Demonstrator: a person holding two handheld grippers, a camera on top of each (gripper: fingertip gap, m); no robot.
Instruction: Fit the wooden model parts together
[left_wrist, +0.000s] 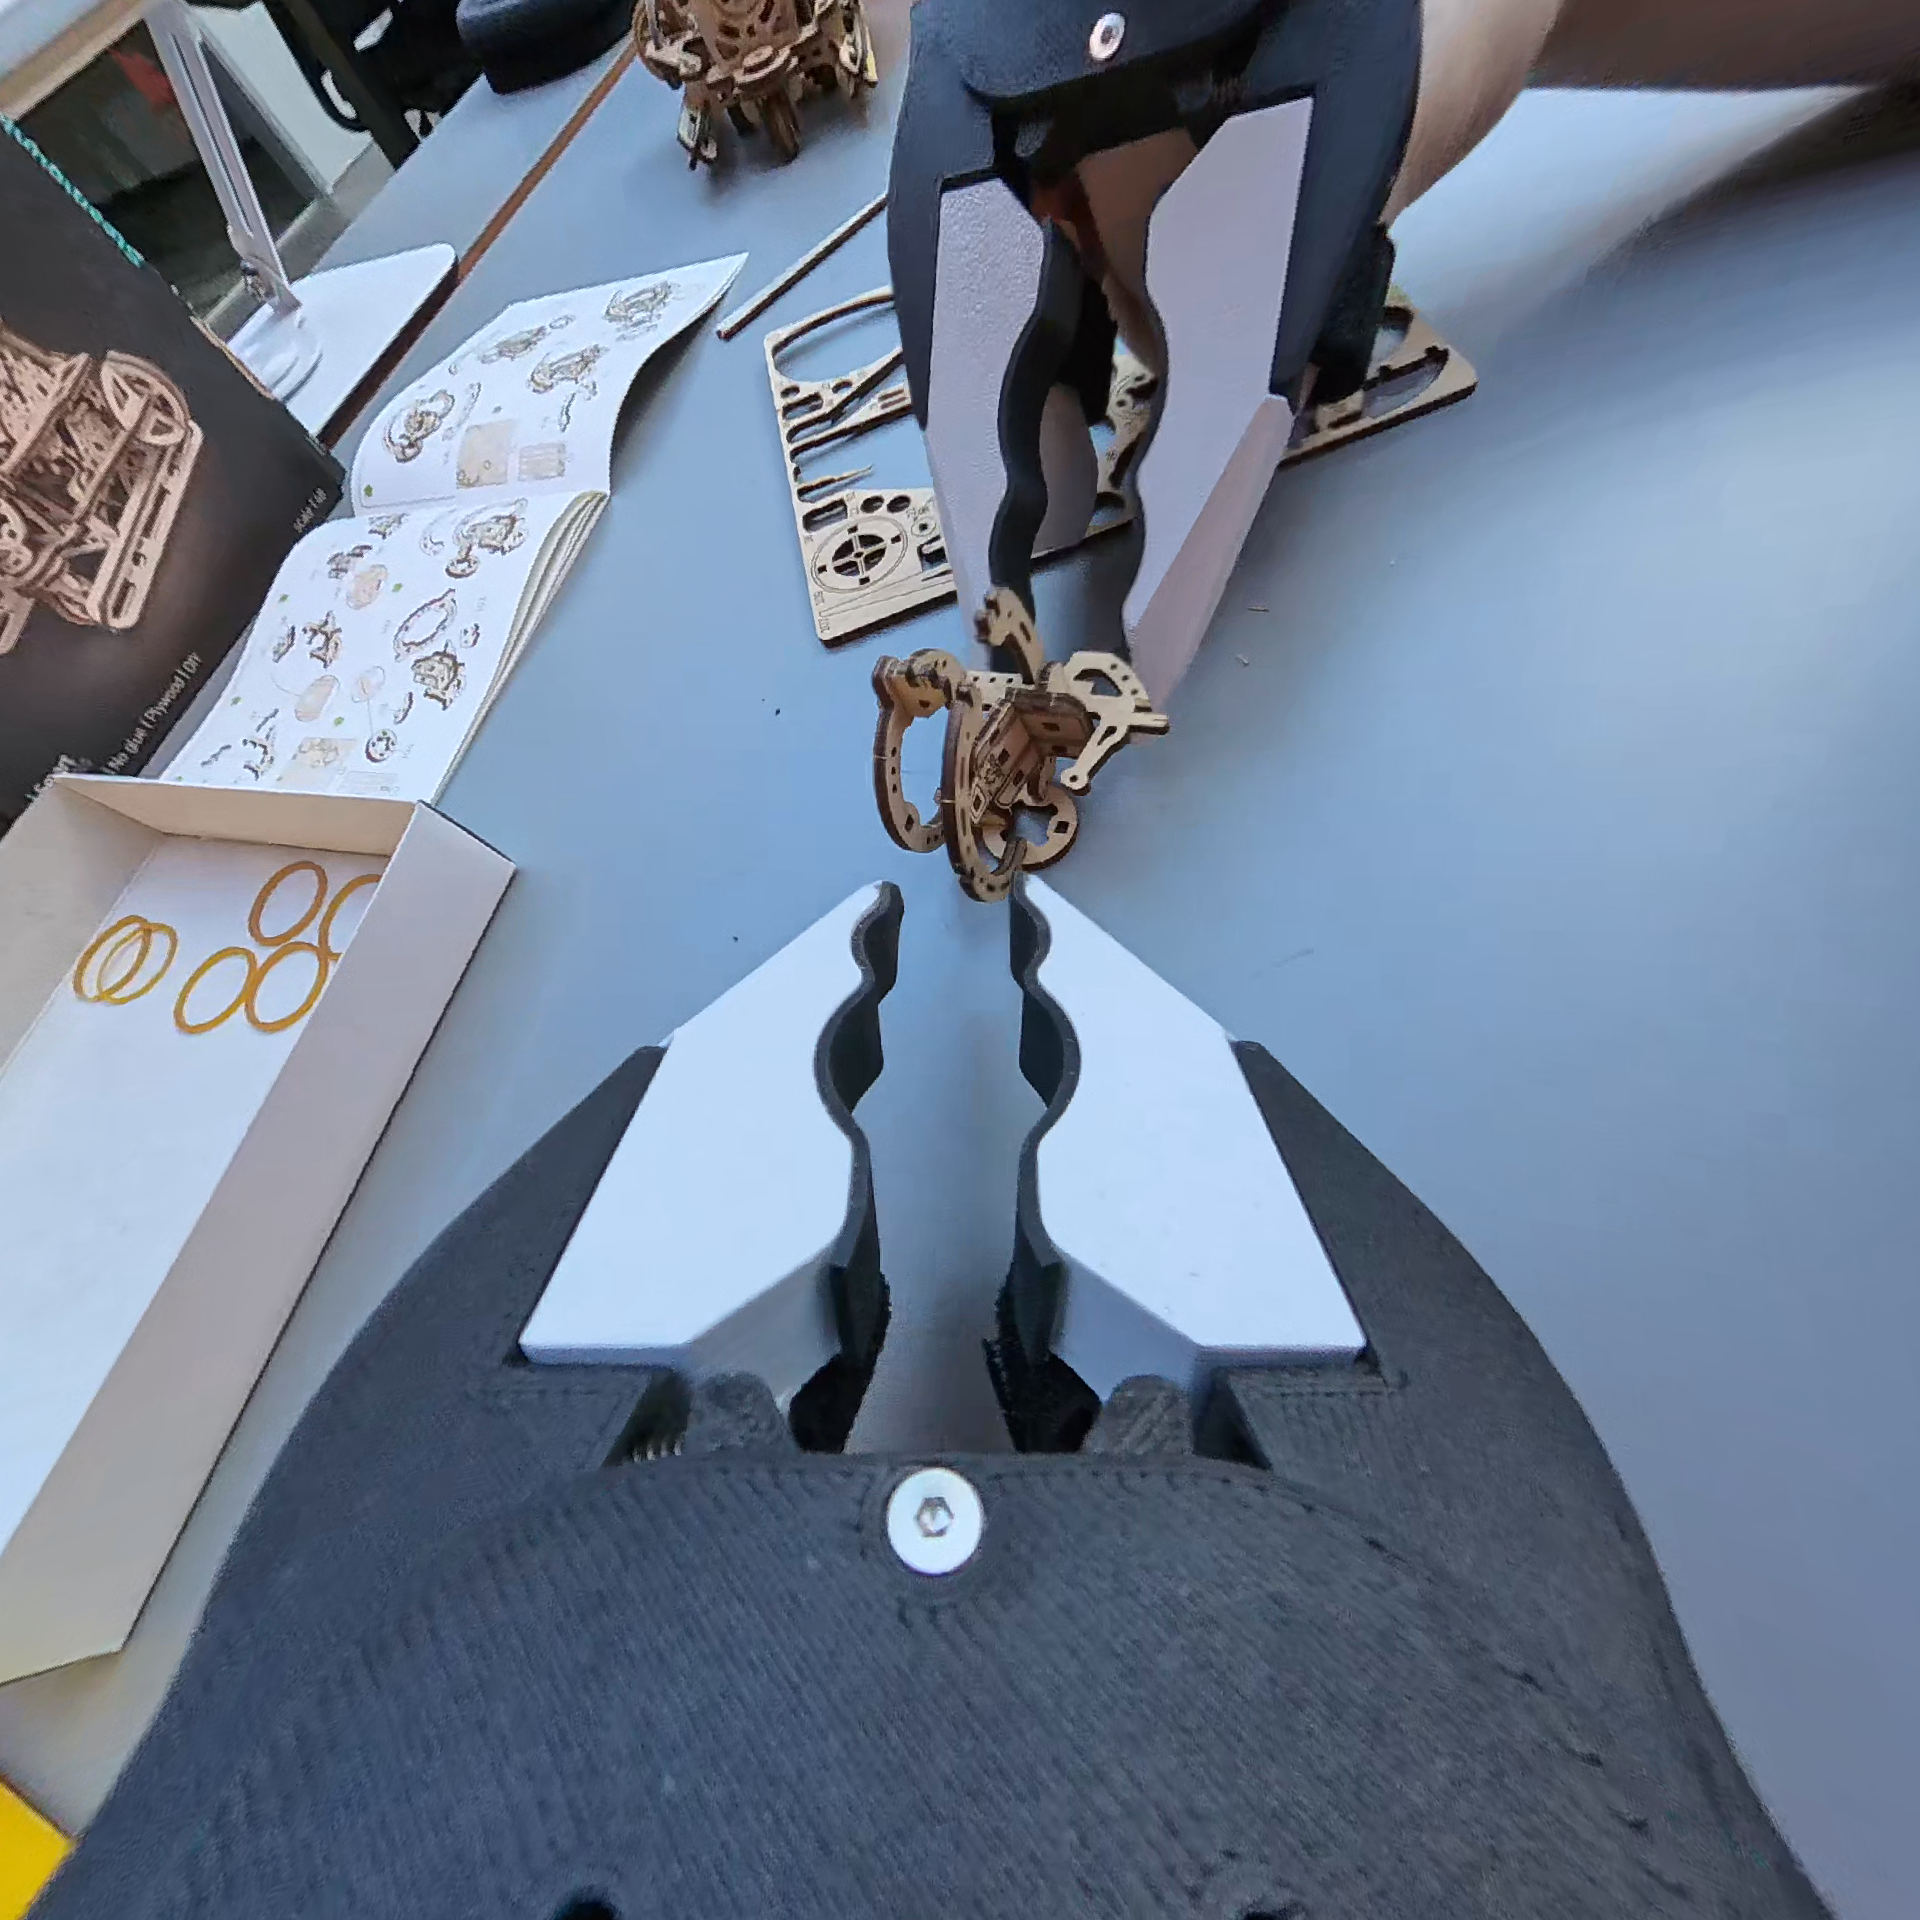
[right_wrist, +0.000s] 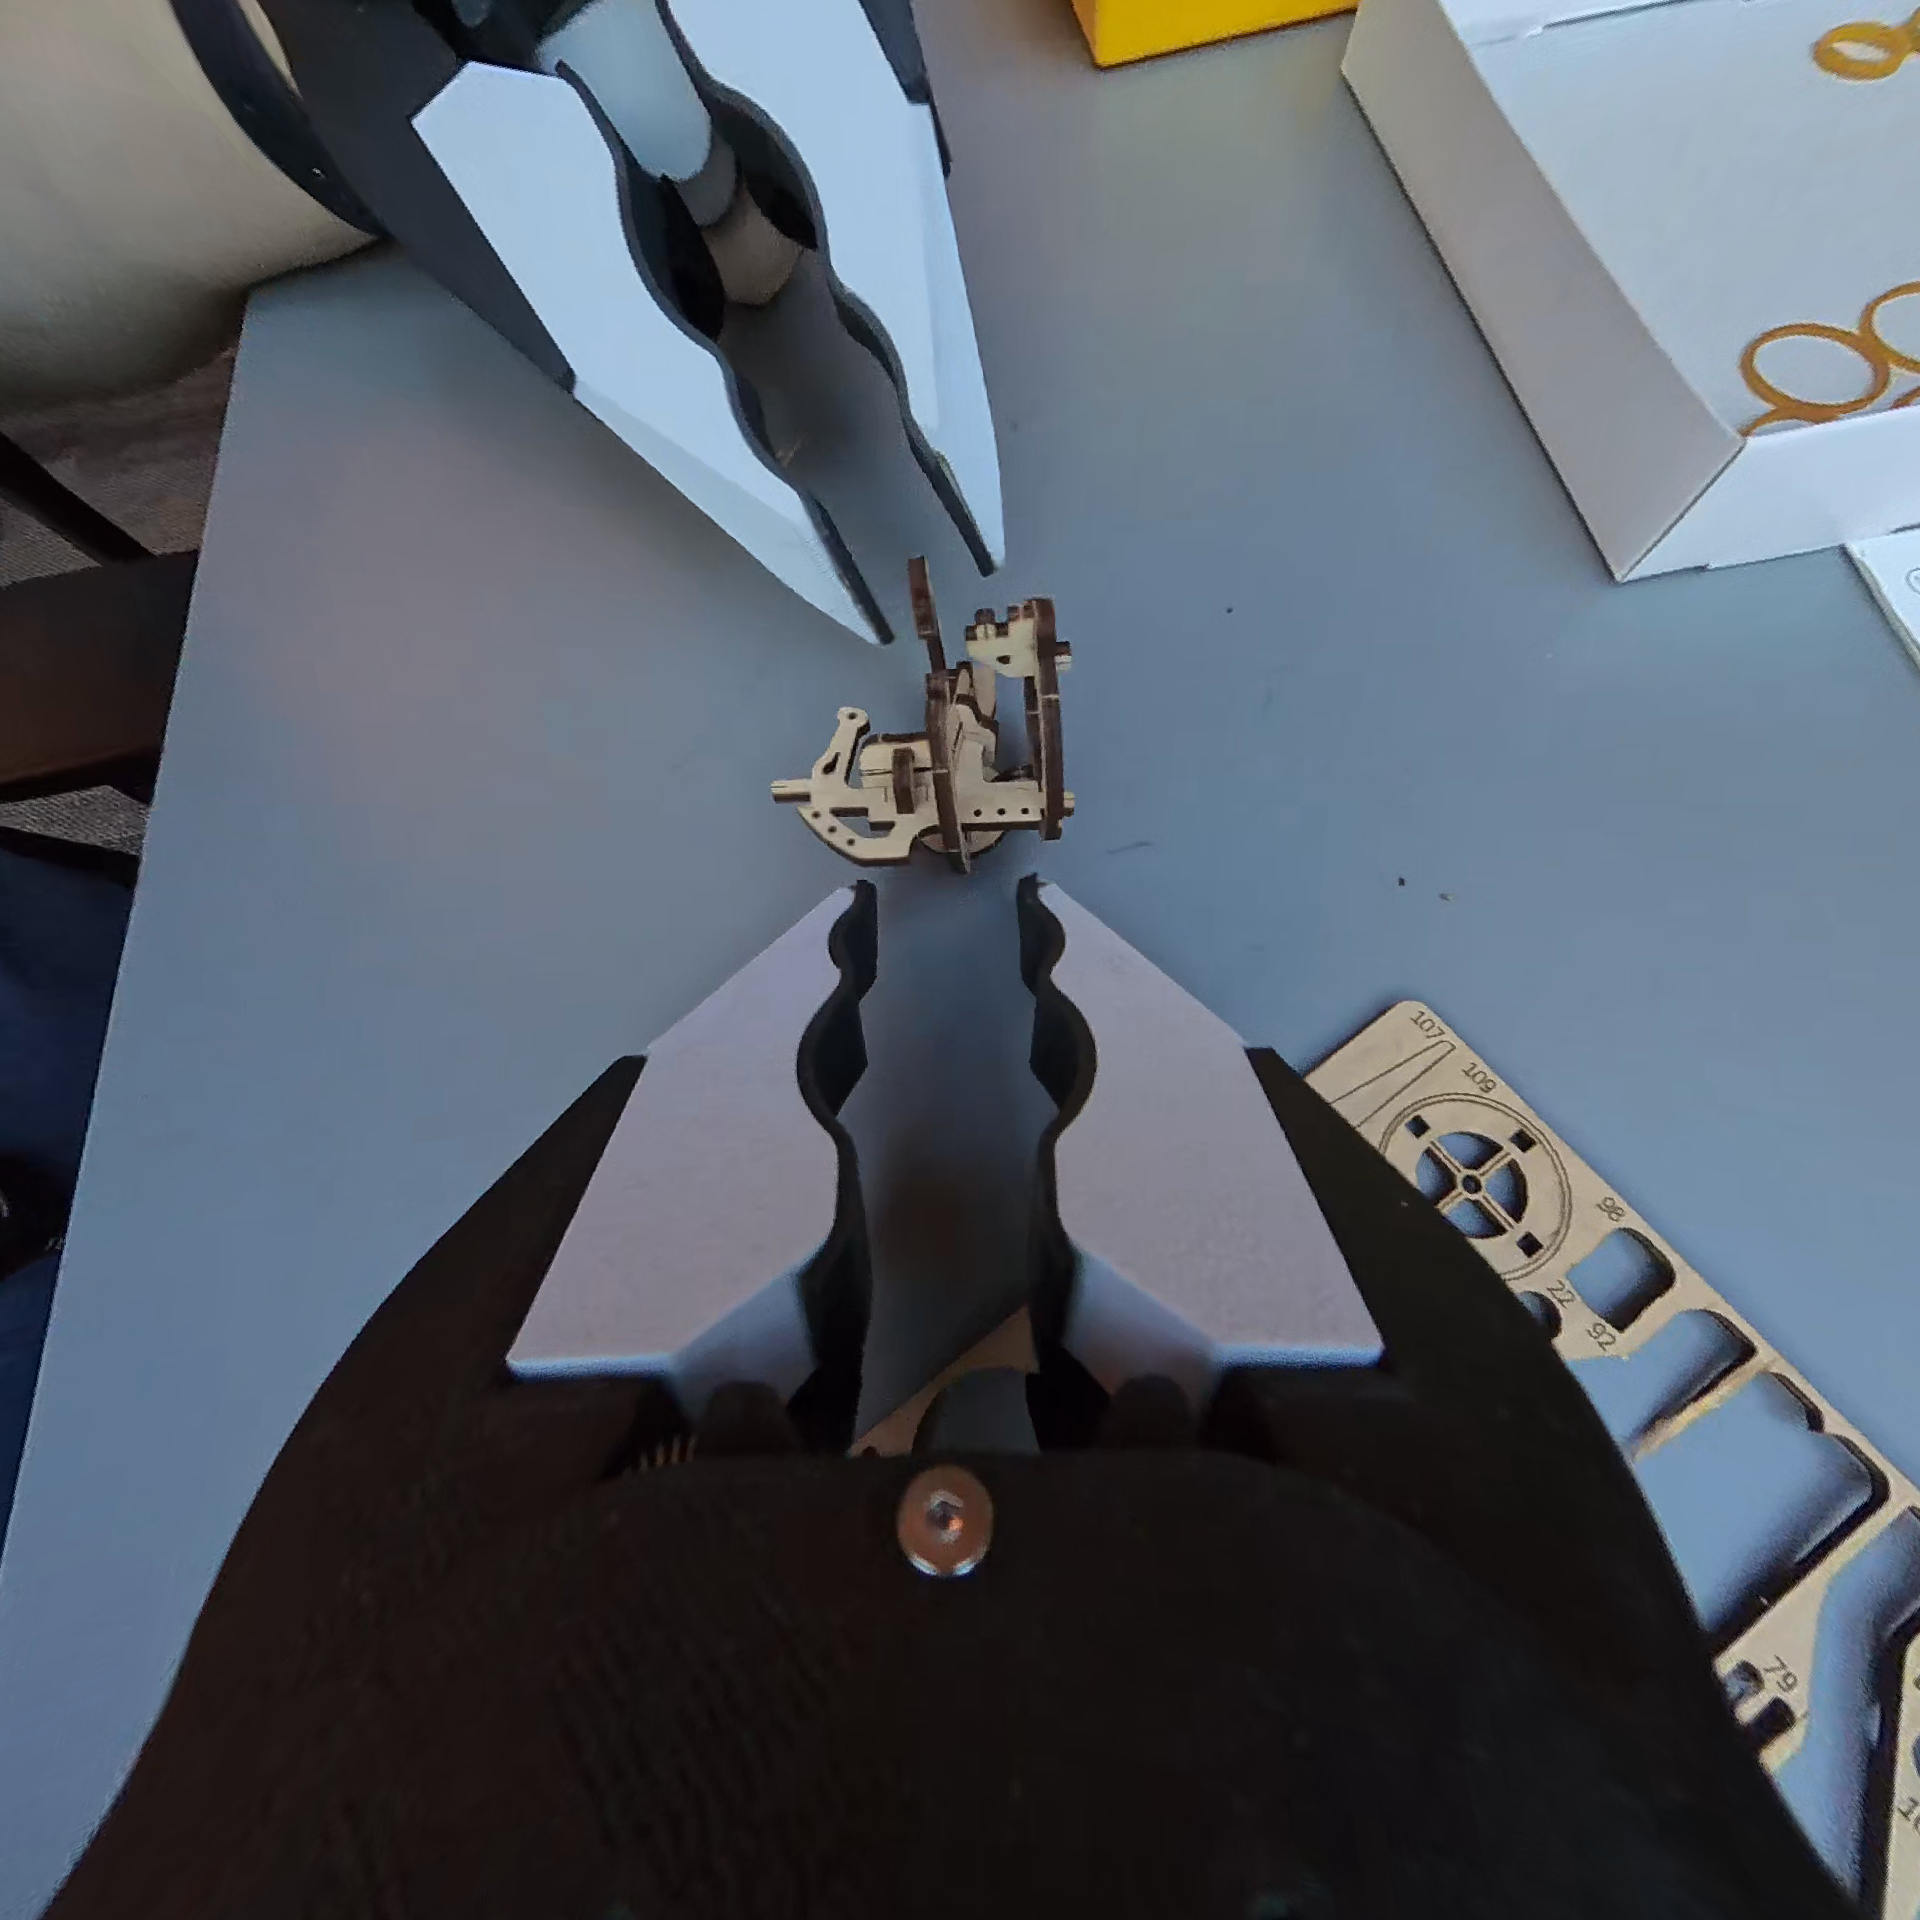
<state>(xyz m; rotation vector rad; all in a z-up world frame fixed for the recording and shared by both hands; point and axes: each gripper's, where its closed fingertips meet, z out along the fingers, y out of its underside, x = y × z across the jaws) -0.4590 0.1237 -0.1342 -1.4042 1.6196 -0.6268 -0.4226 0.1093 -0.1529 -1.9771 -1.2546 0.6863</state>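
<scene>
A small, partly built wooden model (left_wrist: 1003, 753) stands on the grey table (left_wrist: 1455, 935) between my two grippers. My left gripper (left_wrist: 954, 896) is open, its tips just short of the model's near side and one tip close to its lower edge. My right gripper (left_wrist: 1081, 649) reaches in from the far side, open, with its tips at the model's top. In the right wrist view the model (right_wrist: 940, 774) sits just beyond my right gripper (right_wrist: 945, 886), and the left gripper (right_wrist: 933, 601) is open opposite it. Neither gripper clamps the model.
A plywood parts sheet (left_wrist: 862, 551) lies behind the model and also shows in the right wrist view (right_wrist: 1538, 1195). At the left are an open instruction booklet (left_wrist: 447, 582), a white box (left_wrist: 135, 1226) with yellow rubber bands (left_wrist: 260, 966), and a black product box (left_wrist: 104, 468). A built wooden model (left_wrist: 758, 73) stands at the back. The gap from one gripper's tips to the other's is roughly 5 cm.
</scene>
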